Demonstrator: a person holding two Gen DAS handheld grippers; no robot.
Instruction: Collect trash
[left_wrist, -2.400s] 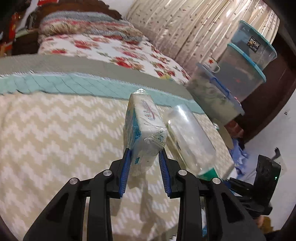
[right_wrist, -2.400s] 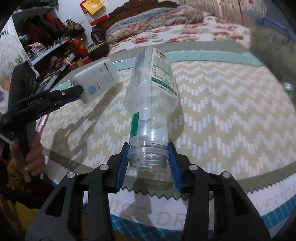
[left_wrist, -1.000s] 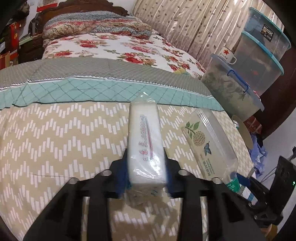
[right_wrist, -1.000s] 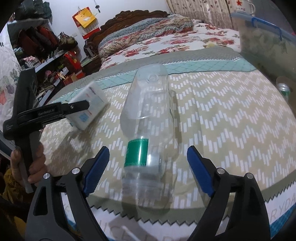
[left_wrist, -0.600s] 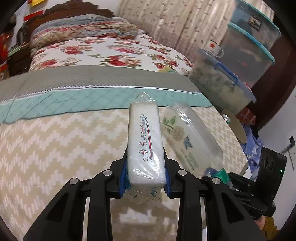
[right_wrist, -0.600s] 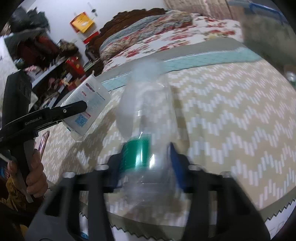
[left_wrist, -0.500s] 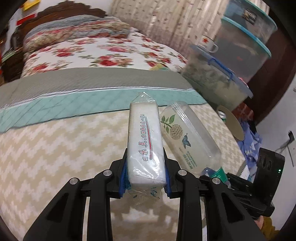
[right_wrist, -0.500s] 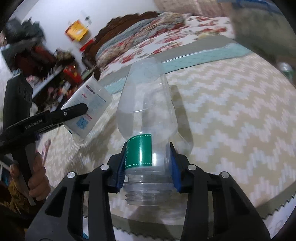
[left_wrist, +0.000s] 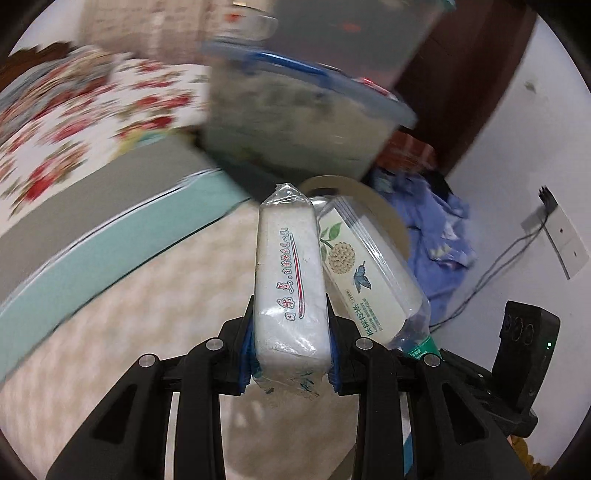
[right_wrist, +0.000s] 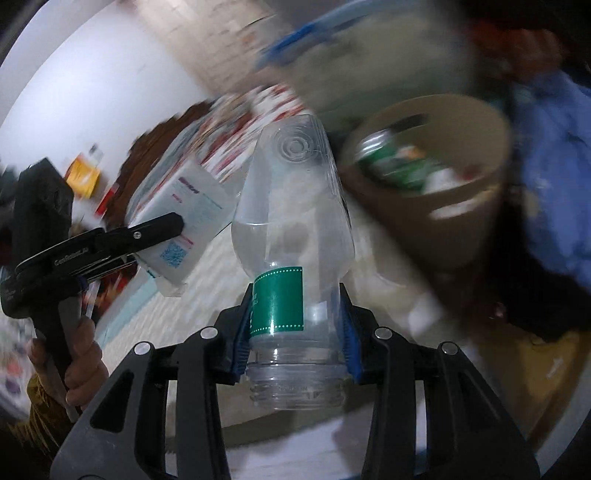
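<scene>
My left gripper (left_wrist: 291, 350) is shut on a white tissue pack (left_wrist: 290, 280) in clear wrap, lifted above the bed. Just right of it hangs a clear plastic bottle (left_wrist: 365, 280) with a green band. In the right wrist view my right gripper (right_wrist: 295, 343) is shut on that clear plastic bottle (right_wrist: 291, 236) near its neck, base pointing away. The tissue pack (right_wrist: 184, 218) and the left gripper (right_wrist: 162, 225) appear at the left there, held by a hand (right_wrist: 81, 369). A tan bin (right_wrist: 443, 206) with cans and wrappers inside stands beyond the bottle, to the right.
A bed with a zigzag cover (left_wrist: 129, 332) lies below both grippers. Stacked plastic storage boxes (left_wrist: 295, 110) rise behind the bin (left_wrist: 373, 206). Blue cloth (left_wrist: 436, 236) lies on the floor by a white wall with a socket (left_wrist: 557, 236).
The right gripper let go of the bottle on the bed, then shut on it again lower at the green band. Both grippers swung right off the bed toward the bin, carrying pack and bottle.
</scene>
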